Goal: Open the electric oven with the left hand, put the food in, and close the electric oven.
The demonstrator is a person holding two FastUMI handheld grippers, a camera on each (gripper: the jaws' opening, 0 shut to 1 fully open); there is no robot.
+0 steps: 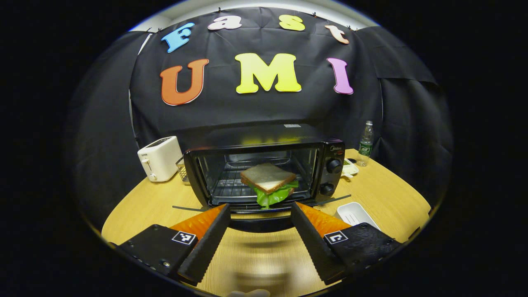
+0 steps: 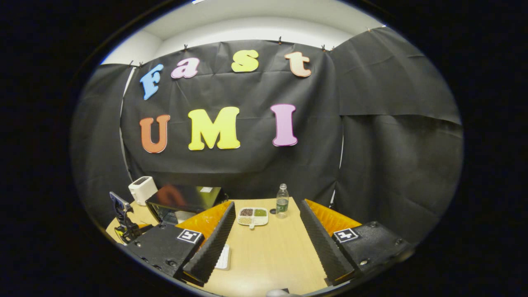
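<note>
In the left gripper view, the left tongs are seen spread wide and empty, with bare tabletop showing between the fingers. Just beyond the fingertips lies the dropped oven door, blurred at its front edge, so whether it hangs level or tilted cannot be told. The oven is set with its long side running left to right and its open mouth facing the tongs. Inside, on the wire rack, the sandwich is laid flat, one corner of the bread pointed toward the opening and lettuce spilling over the front. The two knobs are stacked on the oven's right end. A white tray rests near the oven's right front corner, a white toaster stands to the left, and a bottle stands farther back on the right.

In the right gripper view, the right tongs are held wide and empty over open tabletop, well apart from the oven at the left. A divided dish and the bottle lie beyond.
</note>
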